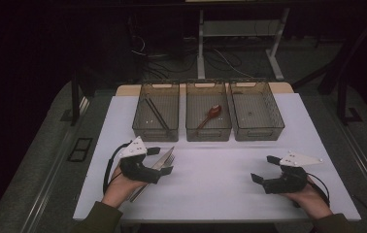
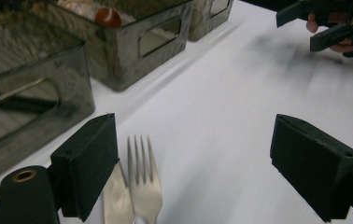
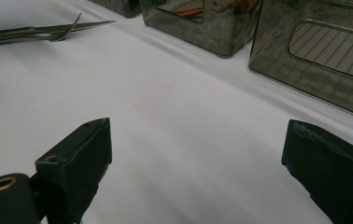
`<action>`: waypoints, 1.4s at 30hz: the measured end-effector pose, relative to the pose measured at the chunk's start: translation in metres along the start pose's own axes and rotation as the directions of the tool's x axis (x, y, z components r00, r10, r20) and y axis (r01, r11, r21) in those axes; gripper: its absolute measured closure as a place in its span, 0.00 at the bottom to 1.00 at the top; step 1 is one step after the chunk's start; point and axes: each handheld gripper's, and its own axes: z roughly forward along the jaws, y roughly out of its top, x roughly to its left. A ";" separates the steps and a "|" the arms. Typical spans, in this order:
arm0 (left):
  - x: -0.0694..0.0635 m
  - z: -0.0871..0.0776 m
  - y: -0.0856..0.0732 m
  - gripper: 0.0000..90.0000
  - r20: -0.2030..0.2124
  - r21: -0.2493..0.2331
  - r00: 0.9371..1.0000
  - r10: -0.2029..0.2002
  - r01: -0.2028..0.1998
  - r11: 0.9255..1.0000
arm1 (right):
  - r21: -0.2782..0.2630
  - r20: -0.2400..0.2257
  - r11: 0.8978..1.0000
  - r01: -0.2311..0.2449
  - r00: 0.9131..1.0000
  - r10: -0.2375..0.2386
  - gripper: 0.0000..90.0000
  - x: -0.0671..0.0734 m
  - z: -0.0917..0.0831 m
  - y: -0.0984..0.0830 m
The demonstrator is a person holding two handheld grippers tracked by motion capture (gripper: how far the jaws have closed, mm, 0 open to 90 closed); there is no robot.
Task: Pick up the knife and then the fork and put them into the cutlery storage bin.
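Observation:
A silver fork (image 2: 143, 186) and a table knife (image 2: 116, 196) lie side by side on the white table (image 1: 210, 179) at the left. My left gripper (image 1: 161, 160) hovers right over them, open. In the left gripper view the fork's tines (image 2: 139, 154) lie between the jaws, close to the left one, and no pad presses on them. My right gripper (image 1: 264, 168) rests at the right of the table, open, with nothing but bare table between its jaws. From the right gripper view the fork and knife (image 3: 48, 30) lie far off at the upper left.
Three clear grey bins stand in a row at the back. The left bin (image 1: 156, 111) holds dark sticks, the middle bin (image 1: 208, 114) holds a red spoon (image 1: 211, 114), and the right bin (image 1: 257, 111) looks bare inside. Cables and desk legs lie on the floor beyond.

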 end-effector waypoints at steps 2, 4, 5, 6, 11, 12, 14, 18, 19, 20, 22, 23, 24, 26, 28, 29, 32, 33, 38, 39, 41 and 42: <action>0.001 -0.005 -0.004 0.16 -0.009 0.006 1.000 -0.004 0.004 1.000 | 0.001 0.001 1.000 0.001 1.000 -0.001 0.09 0.000 0.000 0.000; 0.002 -0.011 -0.008 0.17 -0.028 0.014 1.000 -0.003 0.003 1.000 | 0.002 0.002 1.000 0.004 1.000 -0.004 0.09 0.000 0.000 0.000; 0.003 -0.014 -0.010 0.17 -0.035 0.018 0.999 -0.003 0.004 1.000 | 0.003 0.001 1.000 0.004 1.000 -0.004 0.09 0.000 0.000 0.000; 0.004 -0.017 -0.012 0.18 -0.042 0.016 0.999 -0.008 0.009 1.000 | 0.004 0.001 1.000 0.004 1.000 -0.004 0.09 0.000 0.000 0.000; 0.010 -0.033 -0.022 0.25 -0.079 0.022 0.996 -0.041 0.042 0.999 | 0.011 -0.003 1.000 0.015 1.000 -0.015 0.09 0.000 0.001 0.000; 0.011 -0.036 -0.024 0.27 -0.089 0.024 0.995 -0.046 0.049 0.999 | 0.011 -0.003 1.000 0.018 1.000 -0.018 0.09 0.001 0.001 0.000; 0.012 -0.040 -0.027 0.31 -0.104 0.038 0.993 -0.050 0.054 0.998 | 0.013 -0.004 1.000 0.019 1.000 -0.019 0.09 0.001 0.001 0.000; 0.013 -0.043 -0.031 0.41 -0.126 0.070 0.991 -0.051 0.061 0.996 | 0.015 -0.007 1.000 0.021 1.000 -0.021 0.09 0.001 0.001 0.000; 0.013 -0.043 -0.031 0.44 -0.129 0.076 0.990 -0.051 0.061 0.995 | 0.016 -0.008 1.000 0.021 1.000 -0.021 0.09 0.001 0.001 0.000; 0.013 -0.042 -0.031 0.45 -0.129 0.081 0.990 -0.051 0.062 0.995 | 0.016 -0.009 1.000 0.021 1.000 -0.021 0.09 0.001 0.001 0.000; 0.012 -0.041 -0.030 0.51 -0.129 0.098 0.990 -0.057 0.070 0.993 | 0.017 -0.011 1.000 0.024 1.000 -0.024 0.09 0.002 0.001 0.000; 0.012 -0.040 -0.030 0.53 -0.124 0.105 0.991 -0.056 0.069 0.992 | 0.017 -0.012 1.000 0.026 1.000 -0.026 0.09 0.002 0.001 0.000; 0.012 -0.040 -0.030 0.55 -0.121 0.115 0.991 -0.054 0.068 0.991 | 0.017 -0.011 0.999 0.029 1.000 -0.028 0.09 0.002 0.001 0.000; 0.011 -0.038 -0.030 0.59 -0.120 0.131 0.991 -0.059 0.074 0.989 | 0.019 -0.011 0.999 0.027 1.000 -0.027 0.09 0.002 0.001 0.000; 0.010 -0.036 -0.029 0.63 -0.119 0.140 0.991 -0.062 0.078 0.987 | 0.020 -0.010 0.999 0.028 1.000 -0.028 0.09 0.002 0.001 0.000; 0.010 -0.035 -0.029 0.64 -0.118 0.149 0.991 -0.065 0.082 0.985 | 0.020 -0.010 0.999 0.028 1.000 -0.028 0.09 0.002 0.001 0.000; 0.009 -0.032 -0.030 0.68 -0.110 0.167 0.991 -0.070 0.088 0.982 | 0.020 -0.010 0.999 0.030 1.000 -0.030 0.09 0.002 0.001 0.000; 0.009 -0.031 -0.029 0.69 -0.111 0.173 0.991 -0.072 0.090 0.981 | 0.019 -0.009 0.999 0.030 1.000 -0.030 0.09 0.002 0.001 0.000; 0.008 -0.023 -0.030 0.74 -0.108 0.195 0.991 -0.074 0.094 0.976 | 0.023 -0.007 0.999 0.033 0.999 -0.033 0.09 0.002 0.001 0.000; 0.008 -0.021 -0.030 0.76 -0.106 0.205 0.992 -0.072 0.093 0.974 | 0.023 -0.007 0.999 0.032 0.999 -0.032 0.09 0.002 0.001 -0.001; 0.007 -0.017 -0.031 0.77 -0.106 0.212 0.991 -0.076 0.098 0.972 | 0.022 -0.006 0.999 0.031 1.000 -0.030 0.09 0.002 0.001 0.000; 0.007 -0.016 -0.031 0.78 -0.099 0.217 0.992 -0.075 0.095 0.972 | 0.022 -0.007 0.999 0.030 1.000 -0.030 0.09 0.002 0.001 0.000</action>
